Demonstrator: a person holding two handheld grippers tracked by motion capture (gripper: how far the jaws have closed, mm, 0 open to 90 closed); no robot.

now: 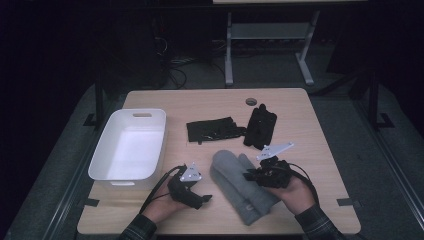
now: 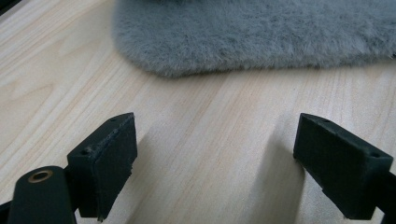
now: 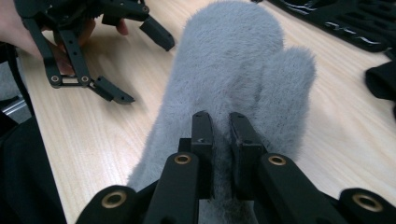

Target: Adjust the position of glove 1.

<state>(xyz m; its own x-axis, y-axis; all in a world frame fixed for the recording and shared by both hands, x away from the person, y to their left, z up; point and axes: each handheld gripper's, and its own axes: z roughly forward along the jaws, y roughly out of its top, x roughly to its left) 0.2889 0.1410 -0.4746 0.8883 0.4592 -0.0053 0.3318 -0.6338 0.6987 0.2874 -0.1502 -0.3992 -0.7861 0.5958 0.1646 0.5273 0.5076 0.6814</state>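
A fluffy grey mitten [image 1: 235,182] lies near the table's front edge, its rounded tip pointing away from the person. My right gripper [image 1: 252,175] rests on its right side. In the right gripper view the jaws [image 3: 221,135] stand nearly together, pinching the grey mitten's pile [image 3: 233,70]. My left gripper [image 1: 202,199] lies low on the wood just left of the mitten, held in a hand. Its jaws [image 2: 215,149] are spread wide over bare table, with the mitten's edge [image 2: 252,37] a short way ahead of them.
A white bin [image 1: 100,155] stands at the table's left edge. Behind the mitten lie a flat black glove [image 1: 215,130] and a second black glove [image 1: 260,127]. A round cable hole [image 1: 251,101] sits near the far edge.
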